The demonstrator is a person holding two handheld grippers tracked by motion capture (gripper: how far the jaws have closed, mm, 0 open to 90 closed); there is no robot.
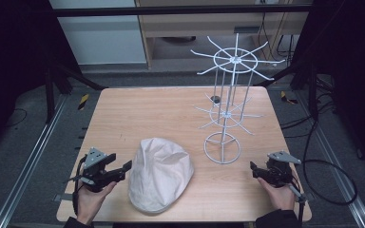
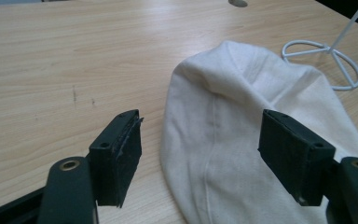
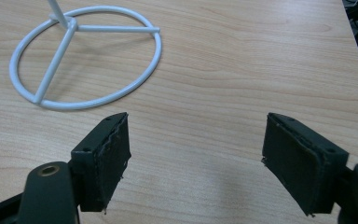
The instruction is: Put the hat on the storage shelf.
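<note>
Left gripper: the left gripper (image 1: 123, 168) is held low at the near left of the table (image 1: 123, 114), by the left side of the cap, in a hand (image 1: 91, 199) that comes in from the table's near edge; a grey three-cornered plate sits on top.
Left fingers: the fingers (image 2: 116, 156) stand wide apart with nothing between them, pointing at the cap; in the left gripper view one pad is over bare wood just beside the cap and the other over its cloth. I cannot tell if either touches it.
Right gripper: the right gripper (image 1: 254, 168) is held low to the right of the cap, near the stand's base ring, in a hand (image 1: 279, 194) at the near edge.
Right fingers: spread wide over bare wood, holding nothing; the ring lies beyond them, apart.
Cap: the cap (image 1: 159, 173) is off-white woven cloth, soft and rounded, with seams and creases, lying flat on the near middle of the table.
Stand: the stand (image 1: 228, 102), behind and right of the cap, is thin white wire: a round base ring with three spokes, upright rods and two tiers of radiating arms.
Table: pale wood grain, rounded corners, a few small dark marks left of the cap.
Pads: black, rectangular, with rough, frayed edges.
Hard to make out: a small dark object (image 1: 215, 99) behind the stand's rods; the surroundings are dim.
</note>
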